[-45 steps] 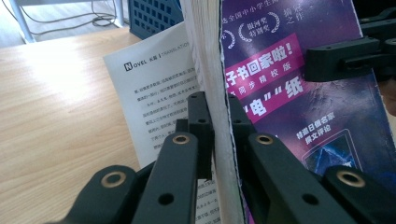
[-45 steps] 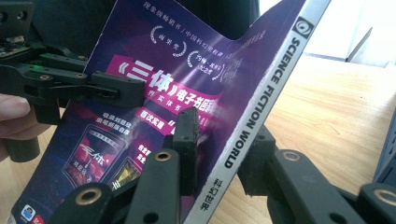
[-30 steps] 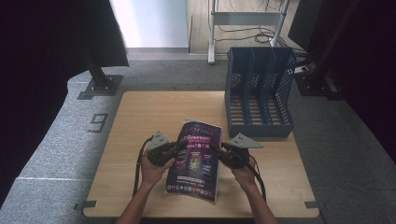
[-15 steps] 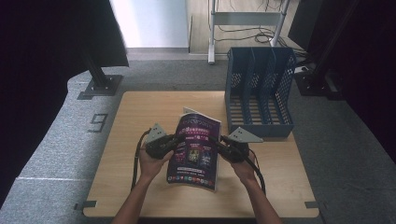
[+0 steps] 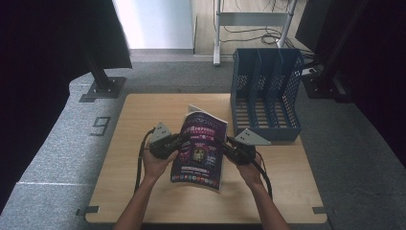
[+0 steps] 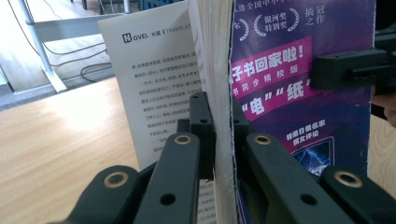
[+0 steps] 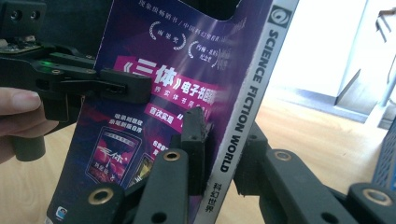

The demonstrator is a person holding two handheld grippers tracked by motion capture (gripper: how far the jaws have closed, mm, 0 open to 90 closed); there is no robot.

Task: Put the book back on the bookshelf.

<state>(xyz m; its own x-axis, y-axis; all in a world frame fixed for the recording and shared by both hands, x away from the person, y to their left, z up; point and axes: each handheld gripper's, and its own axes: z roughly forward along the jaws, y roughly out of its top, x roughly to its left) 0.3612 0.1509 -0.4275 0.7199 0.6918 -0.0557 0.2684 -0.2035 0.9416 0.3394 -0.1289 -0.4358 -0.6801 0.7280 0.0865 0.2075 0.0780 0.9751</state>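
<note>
A wooden table [image 5: 143, 124] (light-toned) bears a blue file rack [image 5: 265, 96].

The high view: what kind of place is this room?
Probably a lab or office set up for recording: a bare wooden table on grey carpet, a blue file rack, a metal stand with loose cables behind.

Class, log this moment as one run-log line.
left gripper: shut on magazine | right gripper: shut on magazine | magazine: tilted above table | file rack: empty

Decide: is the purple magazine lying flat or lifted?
Lifted: the magazine tilts above the table, clamped by the left gripper and right gripper.
</note>
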